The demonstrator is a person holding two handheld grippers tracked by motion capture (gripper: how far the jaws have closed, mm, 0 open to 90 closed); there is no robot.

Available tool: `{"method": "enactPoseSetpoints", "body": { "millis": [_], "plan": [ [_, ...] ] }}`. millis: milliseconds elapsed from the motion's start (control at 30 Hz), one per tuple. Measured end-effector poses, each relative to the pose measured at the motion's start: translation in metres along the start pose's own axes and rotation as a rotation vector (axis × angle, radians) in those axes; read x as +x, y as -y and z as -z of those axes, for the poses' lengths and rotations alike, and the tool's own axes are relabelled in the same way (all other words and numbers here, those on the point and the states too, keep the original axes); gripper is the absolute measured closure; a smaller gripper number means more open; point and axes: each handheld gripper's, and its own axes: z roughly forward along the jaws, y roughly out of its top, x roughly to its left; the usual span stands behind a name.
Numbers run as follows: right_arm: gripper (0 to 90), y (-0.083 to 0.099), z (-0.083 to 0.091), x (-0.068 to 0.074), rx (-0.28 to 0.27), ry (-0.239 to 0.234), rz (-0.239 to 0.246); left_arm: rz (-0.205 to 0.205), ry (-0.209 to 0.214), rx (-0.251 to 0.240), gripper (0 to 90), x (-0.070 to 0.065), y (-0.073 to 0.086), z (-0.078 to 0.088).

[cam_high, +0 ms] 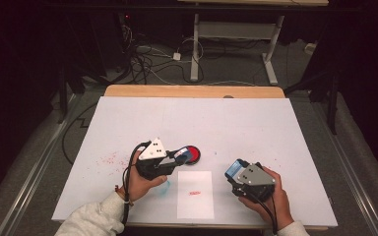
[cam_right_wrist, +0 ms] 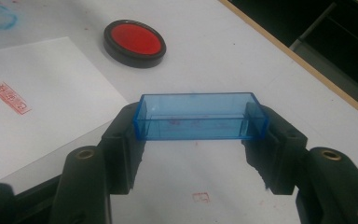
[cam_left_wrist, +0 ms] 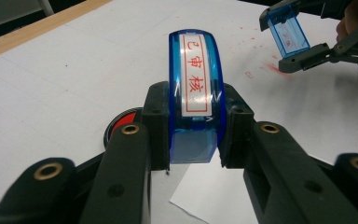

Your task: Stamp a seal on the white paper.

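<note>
My left claw (cam_left_wrist: pixel 193 161) is clamped on the blue stamp (cam_left_wrist: pixel 195 100), held above the red ink pad (cam_right_wrist: pixel 134 43) near the middle of the tabletop (cam_high: pixel 128 113). My right claw (cam_right_wrist: pixel 200 140) is clamped on the stamp's clear blue cap (cam_right_wrist: pixel 200 116), low over the tabletop towards its near right corner. The step, as I judge it, is inking or recapping; to do it well I should keep the stamp level and bring it straight down, square to its target. The stamp is translucent blue with a curved top bearing a white label of red characters. A red print (cam_right_wrist: pixel 9 98) already marks the paper sheet (cam_high: pixel 195 194) by the near edge.
</note>
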Motion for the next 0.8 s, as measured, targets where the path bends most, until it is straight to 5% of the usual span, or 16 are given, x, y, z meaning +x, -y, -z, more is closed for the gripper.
{"method": "enactPoseSetpoints", "body": {
  "millis": [800],
  "plan": [
    [40.9, -0.009, -0.02, 0.022, 0.013, -0.042, 0.047, 0.009, 0.022, -0.04, 67.7, -0.001, -0.006, 0.001]
  ]
}}
